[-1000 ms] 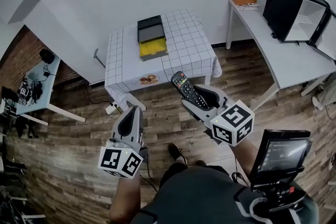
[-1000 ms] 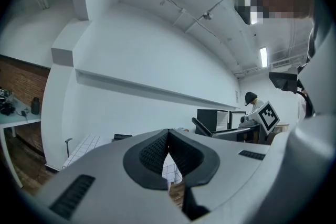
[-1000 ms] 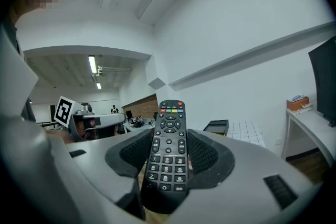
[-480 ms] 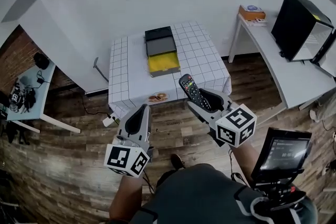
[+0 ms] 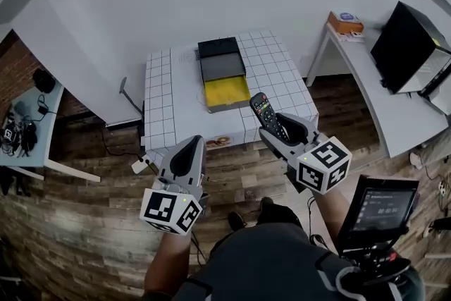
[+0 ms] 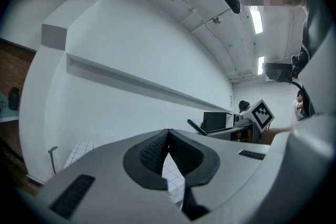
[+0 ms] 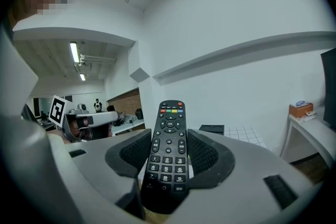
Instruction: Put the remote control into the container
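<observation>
My slim black plastic remote control (image 5: 266, 113) sits clenched in the right gripper (image 5: 276, 129), pointing to 12 o'clock. The grey box container with a yellow floor (image 5: 227, 91) has drawn nearer, at 10 o'clock, so the drop looks close. The left gripper (image 5: 190, 151) is closed and empty.

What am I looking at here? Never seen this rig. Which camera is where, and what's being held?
No robot: a person holds a two-jaw gripper in each hand. The head view comes from a camera on the person's head, looking down; the two gripper views come from cameras riding on each gripper, looking along its jaws. The left gripper is shut and empty. The right gripper is clamped on a black remote control. Ahead stands a table with a gridded white cloth, carrying an open container with a yellow section.
</observation>
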Tool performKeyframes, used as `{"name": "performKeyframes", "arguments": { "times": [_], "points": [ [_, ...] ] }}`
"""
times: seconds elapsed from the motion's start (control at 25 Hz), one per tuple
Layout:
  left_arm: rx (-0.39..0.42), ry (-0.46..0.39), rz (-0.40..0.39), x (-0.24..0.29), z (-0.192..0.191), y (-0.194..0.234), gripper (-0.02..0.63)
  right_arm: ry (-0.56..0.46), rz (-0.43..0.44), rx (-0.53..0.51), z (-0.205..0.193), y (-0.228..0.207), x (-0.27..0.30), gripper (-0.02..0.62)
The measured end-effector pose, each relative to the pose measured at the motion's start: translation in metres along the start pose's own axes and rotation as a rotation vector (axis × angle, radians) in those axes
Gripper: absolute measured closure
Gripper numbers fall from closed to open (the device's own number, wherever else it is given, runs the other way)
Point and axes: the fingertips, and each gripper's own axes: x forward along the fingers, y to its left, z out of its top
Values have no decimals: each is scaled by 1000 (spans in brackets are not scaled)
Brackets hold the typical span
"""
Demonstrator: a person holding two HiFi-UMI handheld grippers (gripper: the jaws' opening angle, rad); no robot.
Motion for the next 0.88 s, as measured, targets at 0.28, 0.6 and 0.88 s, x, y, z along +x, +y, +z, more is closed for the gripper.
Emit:
{"name": "performKeyframes", "arguments": {
  "times": [0.28, 0.6, 0.88],
  "points": [
    [1, 12, 44, 55, 3, 36, 598, -13, 32, 24, 12, -51, 51, 376],
    [19, 17, 121, 130, 17, 72, 598, -21, 121, 1, 43, -114, 111, 376],
    [26, 27, 180, 185, 20, 90, 598, 5, 211, -25, 54, -157, 153, 376]
  ]
}}
